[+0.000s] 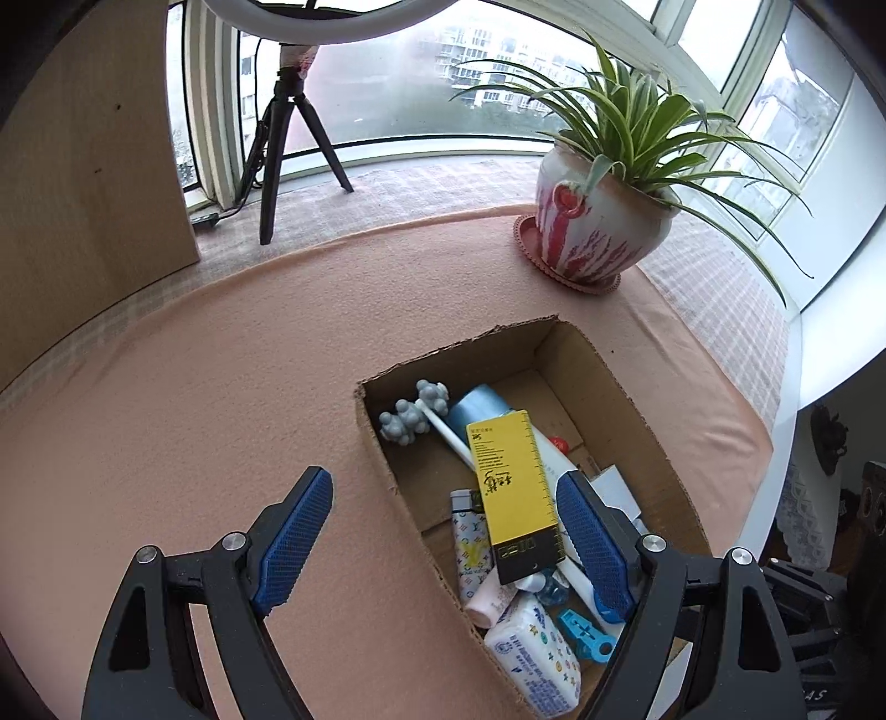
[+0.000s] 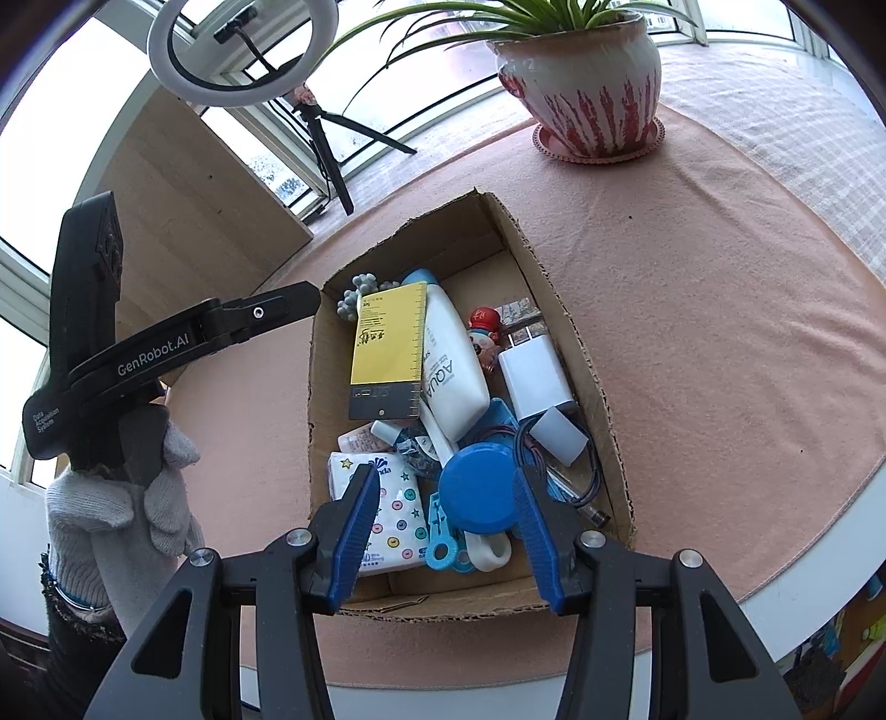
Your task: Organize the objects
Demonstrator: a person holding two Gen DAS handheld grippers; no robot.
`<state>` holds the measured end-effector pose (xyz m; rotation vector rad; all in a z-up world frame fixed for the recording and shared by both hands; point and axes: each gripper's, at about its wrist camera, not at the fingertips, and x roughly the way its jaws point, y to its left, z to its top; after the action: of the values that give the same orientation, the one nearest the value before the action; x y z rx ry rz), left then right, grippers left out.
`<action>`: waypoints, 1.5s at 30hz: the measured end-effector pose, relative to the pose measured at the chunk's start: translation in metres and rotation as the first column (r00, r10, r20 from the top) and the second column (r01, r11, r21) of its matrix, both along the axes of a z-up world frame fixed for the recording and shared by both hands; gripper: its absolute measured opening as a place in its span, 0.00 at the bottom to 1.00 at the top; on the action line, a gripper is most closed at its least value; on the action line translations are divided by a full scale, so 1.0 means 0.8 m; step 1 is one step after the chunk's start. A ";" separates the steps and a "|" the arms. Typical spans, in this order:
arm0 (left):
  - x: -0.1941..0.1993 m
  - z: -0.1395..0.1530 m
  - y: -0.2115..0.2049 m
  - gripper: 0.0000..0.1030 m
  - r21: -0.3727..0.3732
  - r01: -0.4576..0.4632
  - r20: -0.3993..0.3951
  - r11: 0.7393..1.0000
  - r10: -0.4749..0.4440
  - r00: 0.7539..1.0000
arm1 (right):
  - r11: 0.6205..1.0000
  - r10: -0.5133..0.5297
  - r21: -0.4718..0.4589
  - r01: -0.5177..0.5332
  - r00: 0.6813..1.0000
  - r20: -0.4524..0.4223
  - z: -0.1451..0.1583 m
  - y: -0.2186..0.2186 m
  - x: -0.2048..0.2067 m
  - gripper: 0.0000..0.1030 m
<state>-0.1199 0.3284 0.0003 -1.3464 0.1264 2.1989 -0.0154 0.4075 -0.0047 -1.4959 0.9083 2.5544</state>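
An open cardboard box (image 1: pixel 382 443) (image 2: pixel 559 310) on the pink cloth holds several items: a yellow and black carton (image 1: pixel 515 487) (image 2: pixel 390 349), a white AQUA bottle (image 2: pixel 451 371), a grey massage roller (image 1: pixel 412 415), a tissue pack (image 1: pixel 534 653) (image 2: pixel 390 509), a white charger (image 2: pixel 534 379) and a blue round lid (image 2: pixel 479 487). My left gripper (image 1: pixel 443 531) is open and empty, straddling the box's left wall. It also shows in the right wrist view (image 2: pixel 299 302). My right gripper (image 2: pixel 446 531) is open and empty above the box's near end.
A potted spider plant (image 1: pixel 603 221) (image 2: pixel 592 83) stands on a saucer at the back. A ring light on a tripod (image 1: pixel 282 138) (image 2: pixel 243 50) stands by the window. A wooden panel (image 1: pixel 83 166) is at the left. The table edge (image 2: pixel 775 581) is at the right.
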 end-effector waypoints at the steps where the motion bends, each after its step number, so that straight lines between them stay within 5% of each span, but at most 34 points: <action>1: 0.002 0.001 -0.011 0.83 -0.002 -0.015 -0.004 1.000 0.015 1.000 | 1.000 0.007 0.004 -0.007 1.000 -0.002 0.002 -0.004 -0.002 0.45; 11: 0.029 0.013 -0.143 0.83 -0.024 -0.175 -0.057 0.984 0.174 0.983 | 0.995 0.092 0.047 -0.091 0.996 -0.018 0.014 -0.067 -0.032 0.45; 25: 0.093 0.012 -0.299 0.85 -0.036 -0.385 -0.109 0.922 0.380 0.919 | 0.951 0.227 0.226 -0.210 0.972 -0.052 0.036 -0.193 -0.074 0.56; 36: 0.135 0.021 -0.371 0.88 -0.001 -0.483 -0.138 0.876 0.478 0.867 | 0.909 0.322 0.302 -0.288 0.945 -0.066 0.043 -0.277 -0.093 0.58; 45: 0.159 0.014 -0.396 0.90 -0.037 -0.508 -0.133 0.861 0.499 0.856 | 0.884 0.352 0.351 -0.308 0.934 -0.067 0.040 -0.320 -0.094 0.58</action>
<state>0.0072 0.0115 0.0113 -1.4040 -0.1245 2.7369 -0.0903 0.1516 0.0276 -1.5011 0.2057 2.8782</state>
